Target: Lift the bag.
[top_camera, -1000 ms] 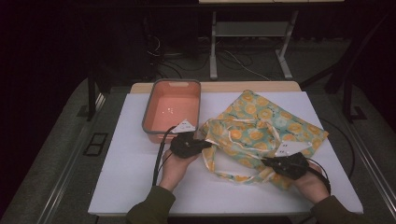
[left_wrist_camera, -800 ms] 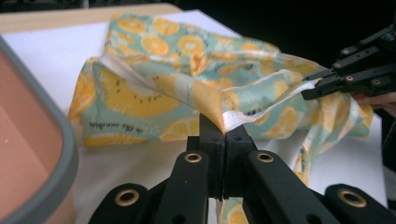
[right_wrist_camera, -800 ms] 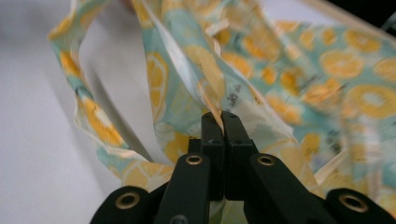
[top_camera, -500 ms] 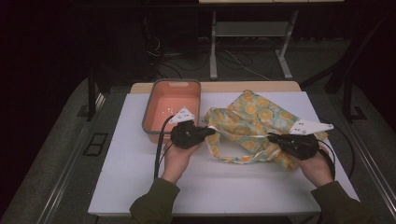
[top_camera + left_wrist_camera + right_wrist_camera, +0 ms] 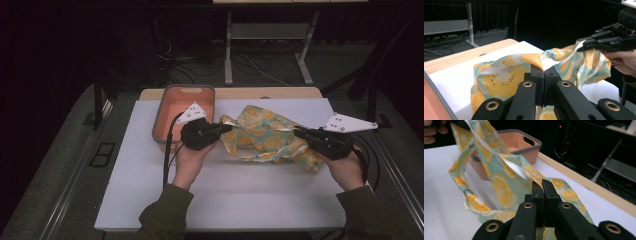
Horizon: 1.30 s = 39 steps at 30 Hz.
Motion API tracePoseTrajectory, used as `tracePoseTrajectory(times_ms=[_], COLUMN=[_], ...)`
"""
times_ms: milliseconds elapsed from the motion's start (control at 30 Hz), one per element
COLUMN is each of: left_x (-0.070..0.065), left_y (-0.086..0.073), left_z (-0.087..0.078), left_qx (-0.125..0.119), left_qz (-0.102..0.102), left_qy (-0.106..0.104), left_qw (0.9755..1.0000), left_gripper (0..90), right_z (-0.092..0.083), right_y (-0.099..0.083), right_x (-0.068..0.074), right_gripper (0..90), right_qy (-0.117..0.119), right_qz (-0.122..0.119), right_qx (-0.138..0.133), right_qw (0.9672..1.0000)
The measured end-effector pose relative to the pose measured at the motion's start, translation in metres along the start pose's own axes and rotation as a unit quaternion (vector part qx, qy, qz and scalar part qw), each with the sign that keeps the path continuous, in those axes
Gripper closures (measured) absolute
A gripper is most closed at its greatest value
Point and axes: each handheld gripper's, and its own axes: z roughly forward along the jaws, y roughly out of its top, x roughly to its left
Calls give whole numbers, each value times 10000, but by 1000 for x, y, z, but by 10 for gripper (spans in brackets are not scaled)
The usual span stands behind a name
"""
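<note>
Gripping fruit-print bag (image 5: 265, 137), both hands raised apart.

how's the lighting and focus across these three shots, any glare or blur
High view: dim, dark surroundings, white table lit, soft overall. Left gripper view: citrus-print bag fairly sharp, background black. Right gripper view: bright sheen on the bag's edge, pink bin slightly soft.

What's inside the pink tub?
The pink tub looks empty along its far end and middle. Its near right corner is covered by the left gripper and the lemon bag, so that part cannot be seen.
</note>
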Motion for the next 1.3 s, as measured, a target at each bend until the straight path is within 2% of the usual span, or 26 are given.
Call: tracePoseTrajectory(times_ms=[33, 67, 167, 267, 400, 433, 567, 633, 667, 700, 800, 833, 933, 1067, 1200, 1267, 1300], left_x=[7, 7, 19, 25, 36, 36, 37, 37, 36, 36, 38, 39, 40, 39, 37, 35, 34], left_y=[-2, -2, -6, -8, -9, -9, -9, -11, -13, -13, -18, -19, -20, -20, -19, -17, -17], left_z=[7, 7, 24, 33, 54, 54, 69, 76, 81, 81, 87, 88, 89, 89, 83, 79, 76], left_qx=[29, 29, 183, 248, 492, 492, 758, 870, 1003, 1003, 1184, 1226, 1242, 1227, 1204, 1118, 1084], left_qz=[-41, -41, -125, -148, -183, -183, -87, -76, -105, -105, -120, -145, -163, -132, 3, 26, 47], left_qy=[58, 58, 220, 319, 567, 567, 779, 841, 927, 927, 937, 936, 907, 936, 944, 914, 893], left_qw=[10000, 10000, 9995, 9991, 9970, 9970, 9940, 9926, 9906, 9906, 9885, 9879, 9880, 9879, 9882, 9895, 9901], left_gripper=[888, 888, 888, 887, 887, 887, 887, 887, 886, 886, 886, 886, 874, 764, 644, 552, 552], right_z=[3, 6, 15, 22, 39, 43, 55, 65, 68, 71, 76, 80, 83, 79, 72, 66, 66], right_y=[-2, -4, -8, -10, -18, -21, -28, -34, -37, -39, -44, -49, -52, -49, -42, -38, -38], right_x=[-4, -8, -17, -25, -39, -42, -49, -56, -57, -58, -61, -63, -63, -63, -61, -61, -61], right_gripper=[889, 889, 889, 889, 889, 889, 889, 888, 888, 888, 888, 888, 887, 853, 687, 630, 630], right_qy=[25, 40, -23, -48, -162, -191, -300, -360, -359, -370, -335, -309, -268, -138, 58, 190, 190], right_qz=[85, 138, 261, 362, 528, 556, 598, 681, 702, 746, 809, 871, 910, 1027, 1235, 1313, 1313], right_qx=[19, 45, 137, 176, 358, 410, 602, 752, 802, 848, 939, 1023, 1105, 946, 711, 558, 558], right_qw=[10000, 9999, 9996, 9992, 9978, 9974, 9959, 9942, 9937, 9929, 9917, 9905, 9893, 9901, 9898, 9896, 9896])
